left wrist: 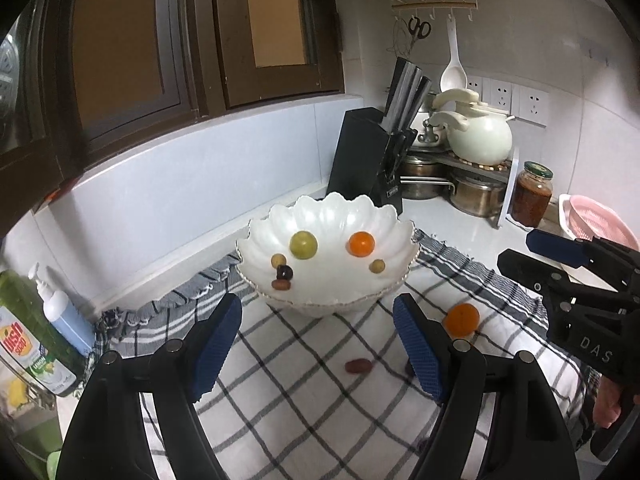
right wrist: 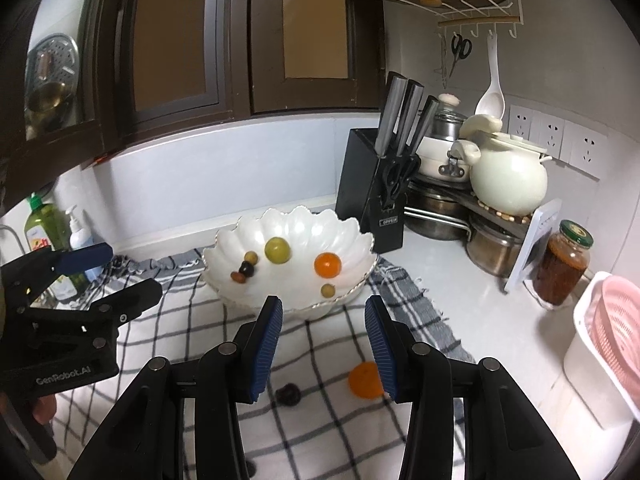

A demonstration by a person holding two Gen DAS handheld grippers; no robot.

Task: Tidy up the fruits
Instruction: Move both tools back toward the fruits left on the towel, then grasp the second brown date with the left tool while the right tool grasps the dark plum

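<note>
Checked cloth (left wrist: 304,400): both hand-held grippers (left wrist: 318,344) (right wrist: 323,344) wide open, empty.

We record: dim, cool indoor light from overhead. Soft glare on the white bowl (left wrist: 326,216) and a pale sheen on the countertop (left wrist: 452,220). Weak shadows under fruit on the checked cloth (left wrist: 304,380). Both views show strong fisheye bending, black corner vignetting, slight softness toward edges, and dark cabinet doors (right wrist: 180,40).
</note>
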